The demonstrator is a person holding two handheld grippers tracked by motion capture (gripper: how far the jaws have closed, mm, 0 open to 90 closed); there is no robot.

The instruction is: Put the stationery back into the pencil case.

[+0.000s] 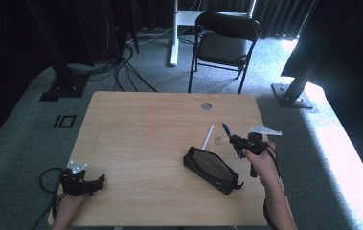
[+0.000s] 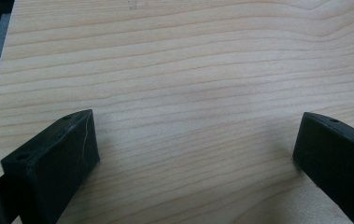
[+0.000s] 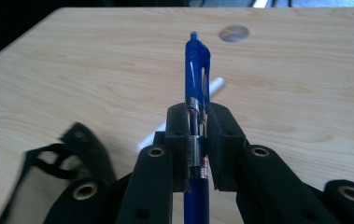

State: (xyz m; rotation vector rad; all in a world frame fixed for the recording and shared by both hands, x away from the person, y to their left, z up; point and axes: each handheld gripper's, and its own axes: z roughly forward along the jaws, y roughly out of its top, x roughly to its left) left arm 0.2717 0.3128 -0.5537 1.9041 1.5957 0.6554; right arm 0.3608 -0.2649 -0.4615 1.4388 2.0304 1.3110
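Counting the things on the wooden table (image 1: pixel 136 124), I find one blue pen (image 3: pixel 197 70), one white stick-like thing (image 1: pixel 208 136), one black pencil case (image 1: pixel 211 169) and one small pale piece (image 1: pixel 218 139) that is too small to tell. There are two grippers. The right gripper (image 3: pixel 198 112) is clamped on the blue pen, with the barrel pressed between its two jaws, and it is lifted a little above the right part of the table, just beyond the case. The long axis of the pen runs along the jaws; its clicker end points away from the person, toward the far edge of the table and its round hole (image 1: pixel 206 106). The white stick lies flat below it, also pointing toward the far side. The left gripper (image 2: pixel 195 144) rests at the near left corner with its jaws spread wide and nothing between them. The table is of light wood with clear grain. Around it is grey carpet; behind it one black folding chair (image 1: pixel 222 45), cables on the floor and dark curtains.
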